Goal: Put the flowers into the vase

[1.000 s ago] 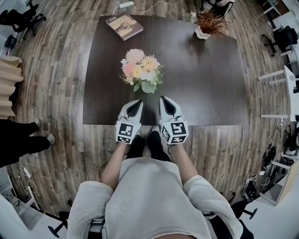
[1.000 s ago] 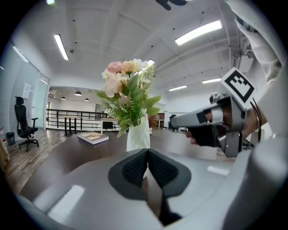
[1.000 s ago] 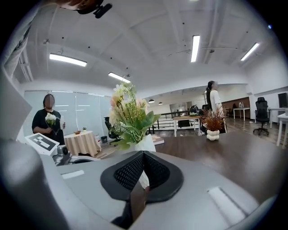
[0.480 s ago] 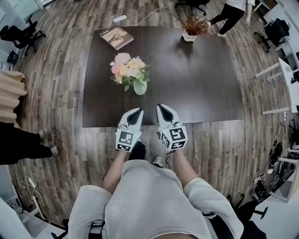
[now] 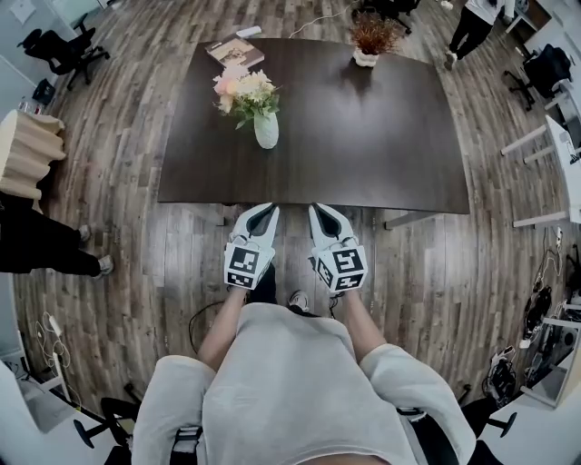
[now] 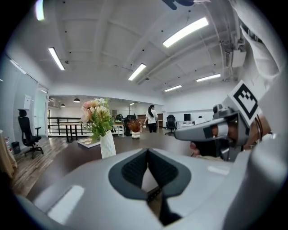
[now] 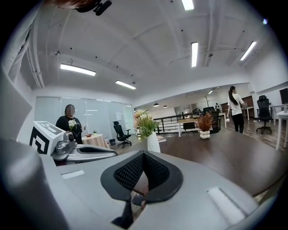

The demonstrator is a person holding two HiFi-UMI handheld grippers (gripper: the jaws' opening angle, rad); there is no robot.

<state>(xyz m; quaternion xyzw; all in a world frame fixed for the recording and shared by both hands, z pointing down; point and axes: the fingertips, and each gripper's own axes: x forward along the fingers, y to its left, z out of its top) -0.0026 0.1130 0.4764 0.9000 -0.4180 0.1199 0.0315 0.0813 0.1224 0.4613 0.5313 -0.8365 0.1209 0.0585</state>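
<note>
A bunch of pink, peach and white flowers [image 5: 241, 90] stands upright in a white vase [image 5: 266, 132] on the left half of the dark brown table [image 5: 381, 136]. The flowers [image 6: 95, 114] and vase [image 6: 107, 145] also show in the left gripper view, and the vase [image 7: 153, 143] in the right gripper view. My left gripper [image 5: 270, 211] and right gripper [image 5: 313, 212] are side by side over the floor, just short of the table's near edge. Both are shut with nothing between their jaws, well back from the vase.
A book [image 5: 236, 52] lies at the table's far left corner and a pot of dried reddish plants [image 5: 370, 38] at the far edge. A person [image 5: 41, 247] stands at the left, another [image 5: 477, 25] at the far right. Office chairs [image 5: 62, 52] surround the table.
Both grippers have drawn back from over the table's near edge to above the floor. The table and vase now lie farther ahead in the head view.
</note>
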